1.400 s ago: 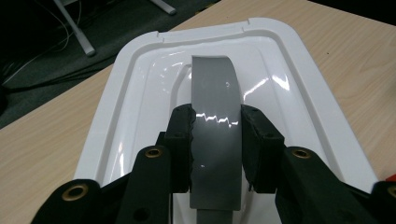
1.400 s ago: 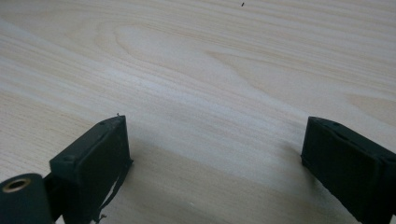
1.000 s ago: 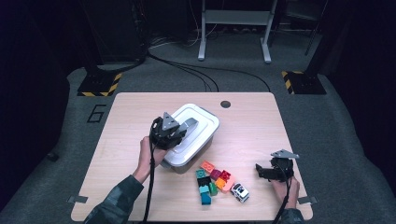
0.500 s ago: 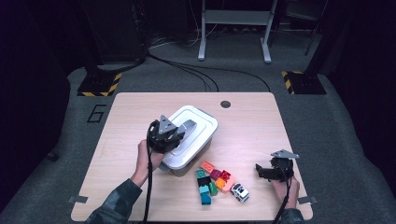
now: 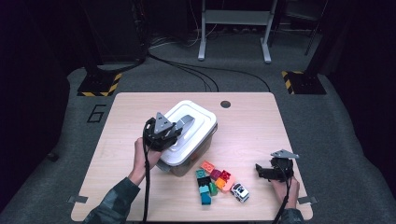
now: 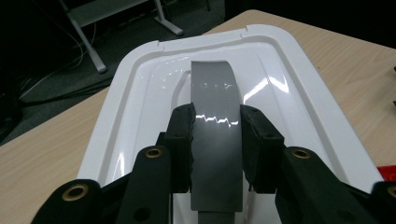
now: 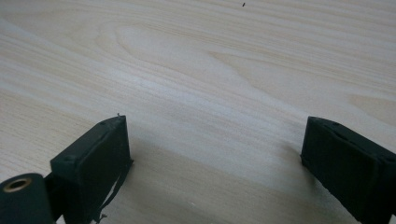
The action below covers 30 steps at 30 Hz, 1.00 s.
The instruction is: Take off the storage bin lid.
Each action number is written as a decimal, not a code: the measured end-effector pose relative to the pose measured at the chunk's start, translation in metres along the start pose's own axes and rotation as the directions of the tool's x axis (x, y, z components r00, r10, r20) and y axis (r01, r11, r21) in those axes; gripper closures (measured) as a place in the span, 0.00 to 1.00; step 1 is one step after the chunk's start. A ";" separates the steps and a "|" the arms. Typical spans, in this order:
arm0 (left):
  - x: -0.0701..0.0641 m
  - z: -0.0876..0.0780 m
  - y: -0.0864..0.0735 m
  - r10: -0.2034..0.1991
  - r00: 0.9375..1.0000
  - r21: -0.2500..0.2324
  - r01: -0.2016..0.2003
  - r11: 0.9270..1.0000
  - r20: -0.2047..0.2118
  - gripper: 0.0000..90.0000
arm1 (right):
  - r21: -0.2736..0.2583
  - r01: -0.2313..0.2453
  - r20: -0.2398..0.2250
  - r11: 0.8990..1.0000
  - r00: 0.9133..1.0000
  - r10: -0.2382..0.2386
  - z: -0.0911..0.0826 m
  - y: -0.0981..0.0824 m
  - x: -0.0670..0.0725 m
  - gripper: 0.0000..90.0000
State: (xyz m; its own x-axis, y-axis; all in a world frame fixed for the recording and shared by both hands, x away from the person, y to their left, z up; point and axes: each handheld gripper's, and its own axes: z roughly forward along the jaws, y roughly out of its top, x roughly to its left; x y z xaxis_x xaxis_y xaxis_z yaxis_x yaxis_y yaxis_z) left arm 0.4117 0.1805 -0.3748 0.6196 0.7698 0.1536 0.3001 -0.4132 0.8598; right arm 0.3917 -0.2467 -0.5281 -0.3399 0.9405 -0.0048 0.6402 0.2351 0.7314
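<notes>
While our left gripper (image 6: 215, 140) stands clamped on the grey curved plastic handle (image 6: 215, 154) atop the white plastic lidded box (image 5: 187, 135) at table centre, its long axis running toward one o'clock, our right gripper (image 5: 267, 171) rests apart-jawed at four o'clock, the farther hand.

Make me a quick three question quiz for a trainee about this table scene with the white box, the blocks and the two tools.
1. True or false: the left tool is clamped on the grey handle of the white lid.
2. What does the right tool have between its jaws? A) a block B) the toy car C) nothing but bare table
3. Fill in: the toy car lies between the pile of blocks and the ____ tool.

Key: 1 true. 2 C. 3 right.
</notes>
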 end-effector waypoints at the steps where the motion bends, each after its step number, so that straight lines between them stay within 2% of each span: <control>1: 0.000 0.000 0.000 0.000 1.000 0.000 0.000 1.000 0.000 0.74 | 0.000 0.000 0.000 1.000 1.000 0.000 0.000 0.000 0.000 0.08; 6: 0.003 -0.004 0.004 0.001 1.000 -0.025 -0.001 1.000 -0.011 0.74 | 0.000 0.000 0.000 1.000 1.000 0.000 0.000 0.000 0.000 0.08; 11: 0.007 -0.009 0.005 0.002 1.000 -0.030 -0.003 1.000 -0.022 0.74 | 0.000 0.000 0.000 1.000 1.000 0.000 0.000 0.000 0.000 0.08; 16: 0.016 -0.012 0.006 -0.021 0.999 -0.045 0.019 0.999 -0.036 0.74 | 0.001 0.000 0.000 1.000 1.000 0.000 0.000 0.000 0.000 0.08; 18: 0.018 -0.014 0.006 -0.016 0.999 -0.040 0.015 0.999 -0.038 0.74 | 0.001 0.000 0.000 1.000 1.000 0.000 0.000 0.000 0.000 0.08; 25: 0.029 -0.019 0.007 -0.039 0.997 -0.053 0.036 0.998 -0.062 0.74 | 0.001 0.000 0.000 1.000 1.000 0.000 0.000 0.000 0.000 0.08; 30: 0.041 -0.022 0.004 -0.049 0.995 -0.059 0.045 0.997 -0.082 0.74 | 0.001 -0.002 0.000 1.000 1.000 0.002 0.000 0.000 0.000 0.08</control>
State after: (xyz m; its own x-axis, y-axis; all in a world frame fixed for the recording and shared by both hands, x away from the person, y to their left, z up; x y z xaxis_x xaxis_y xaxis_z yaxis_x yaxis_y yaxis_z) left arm 0.4221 0.2209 -0.3542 0.5421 0.8267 0.1506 0.2844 -0.3492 0.8929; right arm 0.3919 -0.2466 -0.5281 -0.3386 0.9409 -0.0038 0.6413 0.2337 0.7309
